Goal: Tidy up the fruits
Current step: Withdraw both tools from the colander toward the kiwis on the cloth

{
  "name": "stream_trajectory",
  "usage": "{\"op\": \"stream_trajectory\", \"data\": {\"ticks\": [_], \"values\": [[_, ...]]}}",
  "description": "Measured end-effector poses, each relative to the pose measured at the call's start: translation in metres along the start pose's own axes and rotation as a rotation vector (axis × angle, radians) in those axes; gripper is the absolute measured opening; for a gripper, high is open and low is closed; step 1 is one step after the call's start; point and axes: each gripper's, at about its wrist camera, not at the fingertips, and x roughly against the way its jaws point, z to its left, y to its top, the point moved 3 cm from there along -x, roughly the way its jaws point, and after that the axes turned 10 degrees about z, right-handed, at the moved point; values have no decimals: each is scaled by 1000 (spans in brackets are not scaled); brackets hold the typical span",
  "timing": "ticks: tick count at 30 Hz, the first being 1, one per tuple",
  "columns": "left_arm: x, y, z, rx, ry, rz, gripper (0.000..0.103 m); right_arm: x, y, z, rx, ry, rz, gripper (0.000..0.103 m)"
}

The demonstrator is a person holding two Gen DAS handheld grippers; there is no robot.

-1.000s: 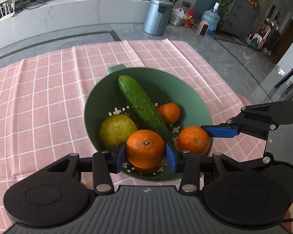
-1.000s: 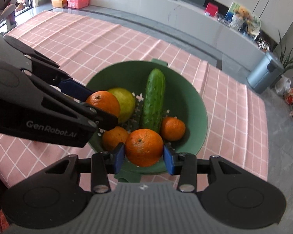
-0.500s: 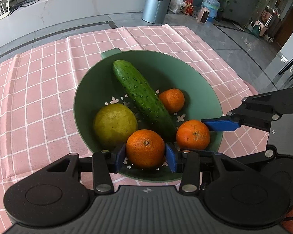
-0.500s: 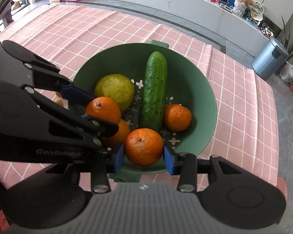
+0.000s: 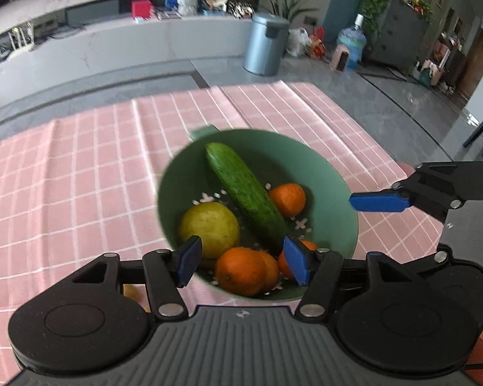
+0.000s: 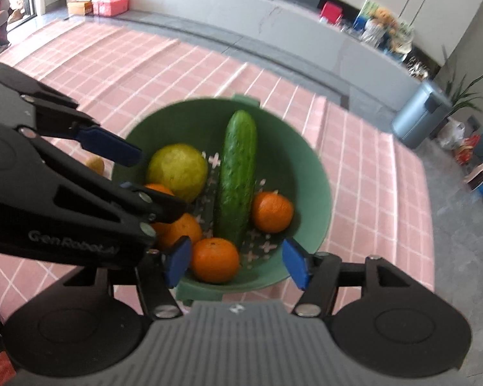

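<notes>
A green colander bowl (image 5: 344, 212) (image 6: 309, 173) on the pink checked cloth holds a cucumber (image 5: 244, 193) (image 6: 238, 180), a yellow-green round fruit (image 5: 209, 228) (image 6: 177, 170) and several oranges. My left gripper (image 5: 243, 265) hovers over the bowl's near rim, its jaws opening; an orange (image 5: 241, 270) lies loose in the bowl below the gap, untouched by the pads. My right gripper (image 6: 236, 265) is likewise opening above another orange (image 6: 214, 259), which rests free in the bowl. Each gripper's blue fingers show at the edge of the other's view.
A small yellowish fruit (image 6: 95, 164) lies on the cloth left of the bowl. The pink cloth (image 5: 80, 167) spreads wide to the left and beyond the bowl. A grey bin (image 5: 265, 43) and counter stand on the floor behind the table.
Both grippers have let go of their oranges, which now lie in the bowl, and the jaws have spread. Both grippers have lifted slightly from the bowl.
</notes>
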Motion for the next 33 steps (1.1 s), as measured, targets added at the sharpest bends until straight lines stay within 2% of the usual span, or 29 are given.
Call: {"op": "stream_trajectory", "data": {"ticks": [5, 9, 13, 17, 21, 33], "values": [[25, -9, 14, 14, 73, -48, 69, 27, 1, 18, -42, -5, -101, 66], [43, -20, 33, 41, 111, -69, 69, 40, -2, 36, -103, 52, -156, 66], [56, -36, 55, 70, 133, -56, 69, 44, -5, 58, -152, 103, -184, 66], [63, -51, 78, 101, 150, -41, 69, 41, -9, 80, -195, 156, -194, 66], [66, -65, 98, 140, 131, -39, 69, 35, -13, 102, -219, 174, -194, 65], [46, -106, 131, 195, 87, 21, 66, 2, -21, 139, -212, 202, -117, 43]]}}
